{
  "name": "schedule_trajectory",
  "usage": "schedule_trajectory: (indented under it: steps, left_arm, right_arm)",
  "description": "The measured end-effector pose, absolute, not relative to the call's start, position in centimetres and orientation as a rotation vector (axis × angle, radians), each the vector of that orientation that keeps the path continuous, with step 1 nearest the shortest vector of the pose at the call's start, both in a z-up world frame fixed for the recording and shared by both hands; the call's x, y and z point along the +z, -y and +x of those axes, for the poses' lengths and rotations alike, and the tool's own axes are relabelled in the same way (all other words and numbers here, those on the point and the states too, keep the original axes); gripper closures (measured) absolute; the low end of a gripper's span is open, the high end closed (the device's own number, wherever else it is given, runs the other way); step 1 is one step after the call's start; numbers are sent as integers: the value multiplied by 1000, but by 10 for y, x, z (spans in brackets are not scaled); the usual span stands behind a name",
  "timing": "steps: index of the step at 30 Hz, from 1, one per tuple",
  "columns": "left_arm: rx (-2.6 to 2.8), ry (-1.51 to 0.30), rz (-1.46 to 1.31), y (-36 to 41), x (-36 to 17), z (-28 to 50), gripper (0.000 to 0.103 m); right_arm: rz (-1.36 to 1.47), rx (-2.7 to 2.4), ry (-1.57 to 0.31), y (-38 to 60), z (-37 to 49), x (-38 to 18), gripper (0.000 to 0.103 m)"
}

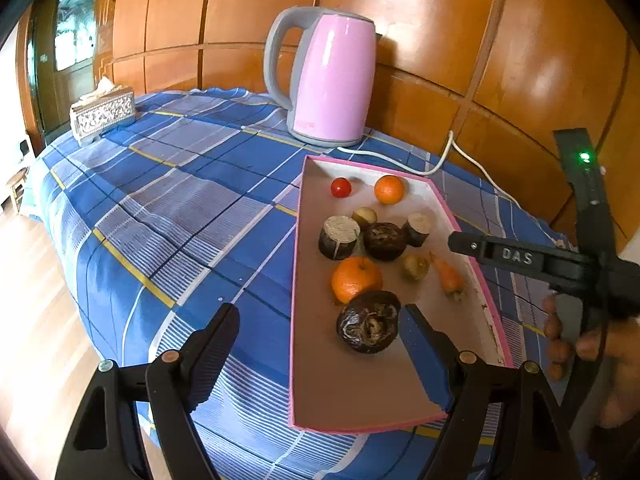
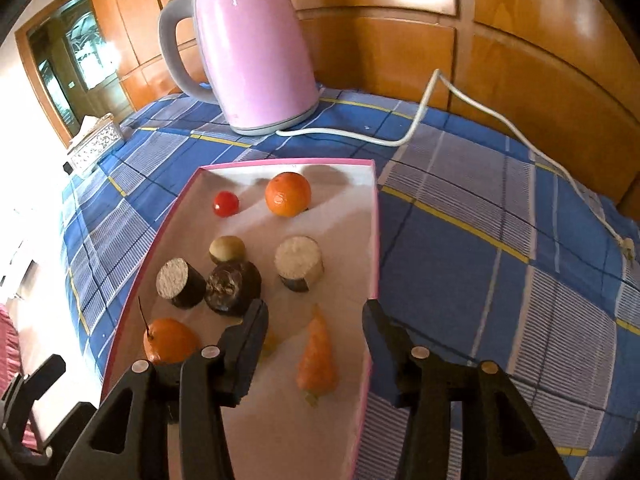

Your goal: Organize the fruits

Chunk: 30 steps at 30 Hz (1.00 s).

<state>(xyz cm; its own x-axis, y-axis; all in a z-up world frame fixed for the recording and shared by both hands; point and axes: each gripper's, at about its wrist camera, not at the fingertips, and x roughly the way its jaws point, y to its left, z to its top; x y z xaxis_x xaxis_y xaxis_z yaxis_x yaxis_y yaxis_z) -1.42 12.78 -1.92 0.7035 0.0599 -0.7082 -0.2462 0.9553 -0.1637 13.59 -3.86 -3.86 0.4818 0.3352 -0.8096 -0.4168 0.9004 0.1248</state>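
Note:
A pink-rimmed tray (image 1: 298,264) (image 2: 374,236) on the blue checked cloth holds two oranges (image 1: 355,279) (image 2: 288,194), a cherry tomato (image 1: 340,187) (image 2: 226,203), a small carrot (image 1: 449,275) (image 2: 317,354), dark round fruits (image 1: 368,321) (image 2: 233,282), cut dark stubs (image 1: 339,237) (image 2: 299,262) and small pale fruits (image 1: 415,267). My left gripper (image 1: 320,330) is open and empty, its jaws either side of the tray's left rim and the nearest dark fruit. My right gripper (image 2: 316,322) is open and empty, above the carrot; it also shows in the left wrist view (image 1: 500,254).
A pink electric kettle (image 1: 330,76) (image 2: 250,50) stands behind the tray, its white cord (image 1: 444,160) (image 2: 424,116) trailing right over the cloth. A silver tissue box (image 1: 102,114) (image 2: 94,146) sits at the far left corner. A wood-panelled wall runs behind the table.

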Motion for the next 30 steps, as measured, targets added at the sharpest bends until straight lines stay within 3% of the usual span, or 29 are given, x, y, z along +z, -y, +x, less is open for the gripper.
schedule_trajectory:
  steps: [17, 30]
  left_arm:
    - [150, -731, -150, -90, -3, -23, 1]
    - [110, -676, -46, -53, 12, -33, 0]
  right_arm:
    - [-74, 288, -824, 100, 56, -19, 47]
    - [-27, 126, -808, 150, 11, -30, 46]
